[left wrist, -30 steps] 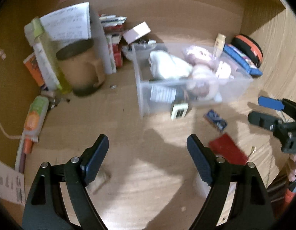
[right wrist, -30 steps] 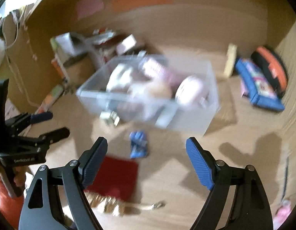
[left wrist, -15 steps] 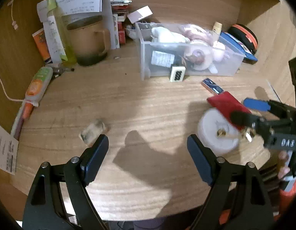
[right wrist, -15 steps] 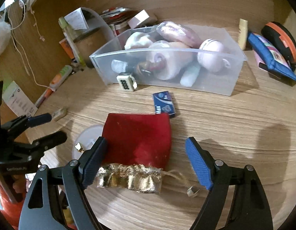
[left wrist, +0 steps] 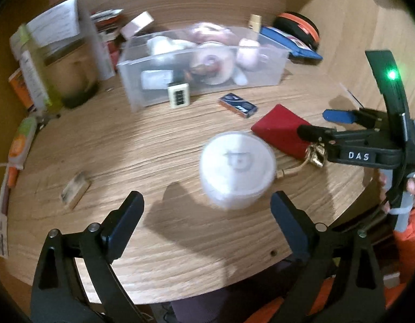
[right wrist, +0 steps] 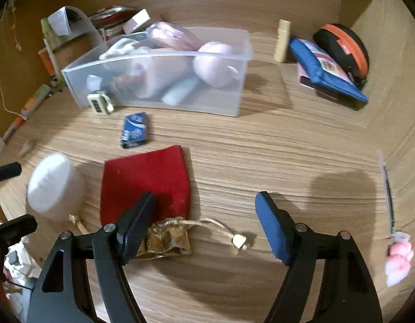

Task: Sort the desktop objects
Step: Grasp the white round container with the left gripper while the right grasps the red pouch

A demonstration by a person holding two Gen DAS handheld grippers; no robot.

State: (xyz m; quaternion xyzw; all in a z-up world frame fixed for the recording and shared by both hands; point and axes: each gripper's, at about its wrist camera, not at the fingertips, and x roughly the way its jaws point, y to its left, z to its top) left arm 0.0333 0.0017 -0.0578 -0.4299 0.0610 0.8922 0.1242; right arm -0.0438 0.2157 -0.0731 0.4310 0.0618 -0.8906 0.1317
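A white round jar [left wrist: 237, 164] stands on the wooden table just ahead of my left gripper [left wrist: 207, 204]. Its jaws are opening, and the jar sits in line with the gap, untouched. A red pouch [right wrist: 145, 177] with a gold neck [right wrist: 167, 239] and a cord lies flat to the right of the jar. My right gripper [right wrist: 204, 202] hangs low over the pouch with its jaws closing. The black finger [right wrist: 142, 215] covers the pouch's lower corner, and the cord lies in the gap. Nothing is pinched. The clear bin [right wrist: 212, 102] behind holds several soft toys.
A blue packet [right wrist: 136, 130] and a cream cube [right wrist: 98, 102] lie in front of the bin. A small block [left wrist: 74, 188] lies left of the jar. A mug [left wrist: 73, 78] and papers stand back left. A blue pouch [right wrist: 325, 72] and a black-orange case [right wrist: 341, 45] lie back right. The table's edge is close below both grippers.
Both grippers have come lower over the table. The left one swung right to face the white jar and spread wider. The right one moved forward over the red pouch and narrowed.
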